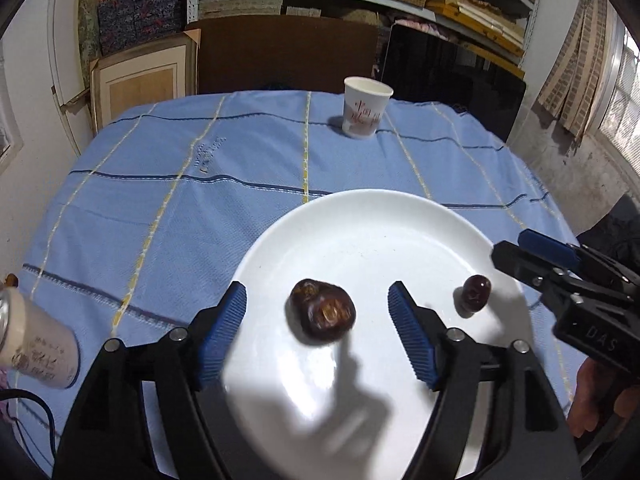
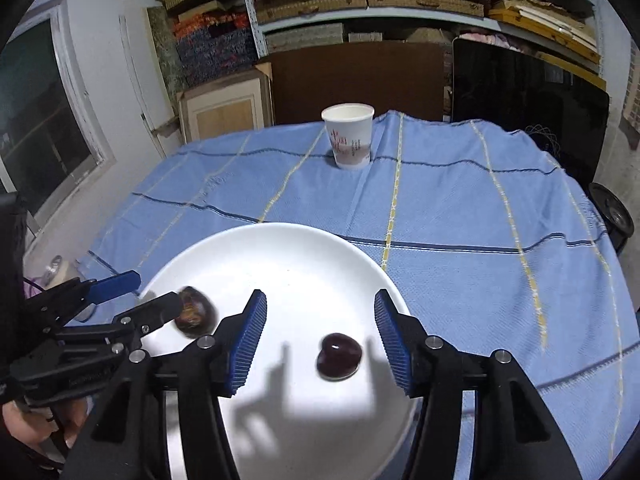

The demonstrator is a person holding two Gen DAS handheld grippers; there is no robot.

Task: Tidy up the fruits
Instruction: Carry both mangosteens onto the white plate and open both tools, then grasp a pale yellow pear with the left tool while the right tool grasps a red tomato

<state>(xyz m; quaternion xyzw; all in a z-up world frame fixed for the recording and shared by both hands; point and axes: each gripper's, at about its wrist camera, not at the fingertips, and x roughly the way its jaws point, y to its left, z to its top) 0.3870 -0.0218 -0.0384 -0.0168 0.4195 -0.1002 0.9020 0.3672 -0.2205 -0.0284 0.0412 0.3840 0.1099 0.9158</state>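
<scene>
- I'm holding the left gripper [image 1: 316,312] over the white plate [image 1: 360,224], jaws standing apart, pads not touching anything.
- The larger dark fruit [image 1: 322,309] is lying on the plate between those jaws, loose.
- I'm keeping the right gripper [image 2: 320,330] over the same plate, jaws apart too, gripping nothing.
- The smaller dark fruit [image 2: 339,356] is sitting between its pads, clear of both; slightly blurred, so I'm guessing it's a date or a plum.
- A paper cup [image 1: 366,107] is standing upright on the blue checked cloth [image 1: 160,200], well beyond the plate.
- A tipped can-like container [image 1: 34,344] is showing at the left edge.
</scene>
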